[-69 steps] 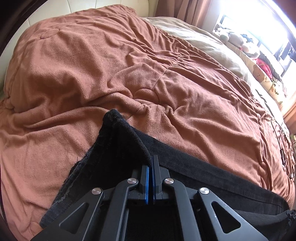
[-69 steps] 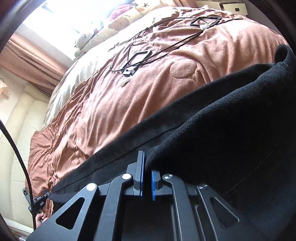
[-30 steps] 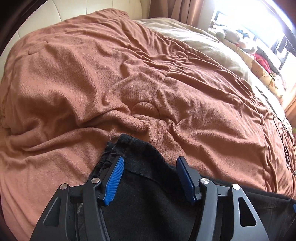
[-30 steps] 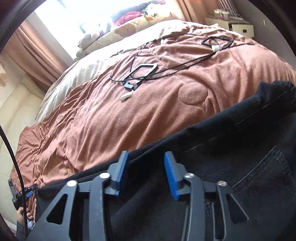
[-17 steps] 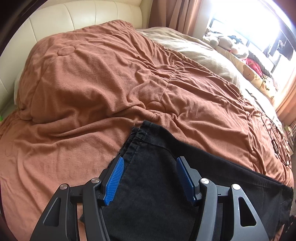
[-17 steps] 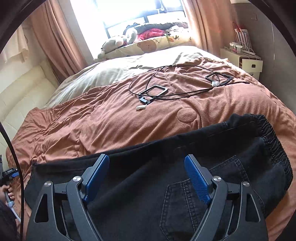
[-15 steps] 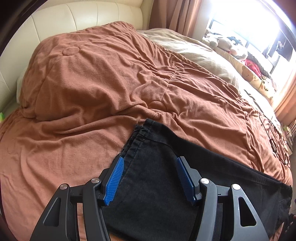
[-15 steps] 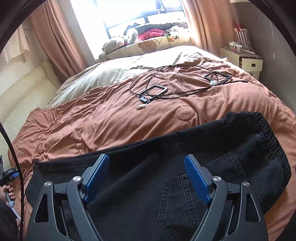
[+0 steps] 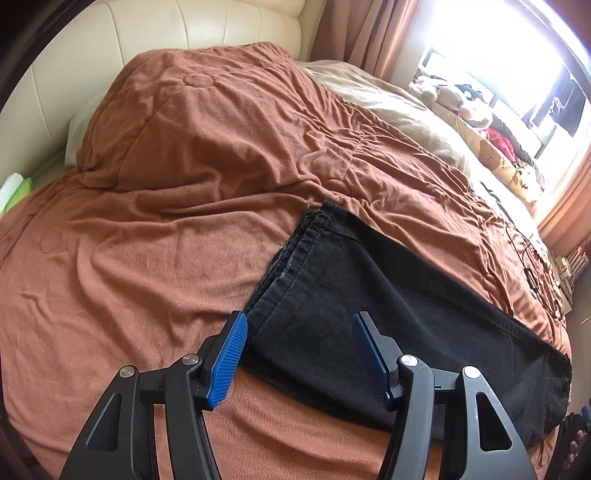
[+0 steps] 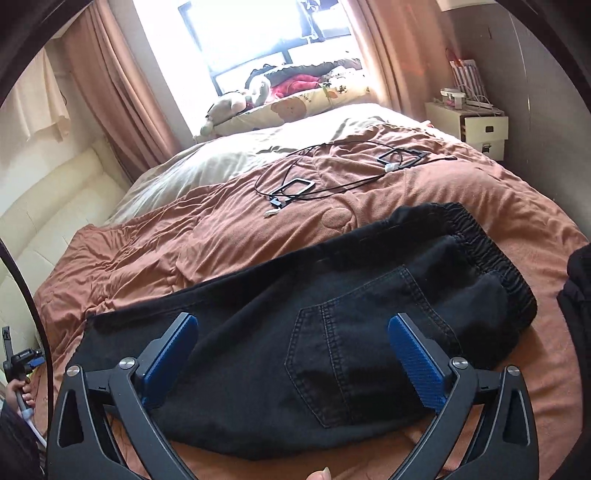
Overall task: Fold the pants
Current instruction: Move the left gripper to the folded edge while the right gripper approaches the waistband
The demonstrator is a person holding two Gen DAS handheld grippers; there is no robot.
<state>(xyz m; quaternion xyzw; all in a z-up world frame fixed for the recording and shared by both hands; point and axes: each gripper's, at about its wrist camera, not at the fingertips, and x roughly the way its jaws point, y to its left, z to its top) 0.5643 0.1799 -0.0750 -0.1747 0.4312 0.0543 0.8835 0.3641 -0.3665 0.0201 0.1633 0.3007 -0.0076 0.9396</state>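
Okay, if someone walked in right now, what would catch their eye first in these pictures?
Black pants lie flat across the near edge of a rust-brown blanket, back pocket up, elastic waistband at the right. Tangled black cables sit farther back on the blanket, and a bright window glares behind.

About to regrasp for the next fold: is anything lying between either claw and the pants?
Nothing visible. The black pants lie flat on the brown blanket directly below the left claw and the still-opening right claw. The cables lie beyond.
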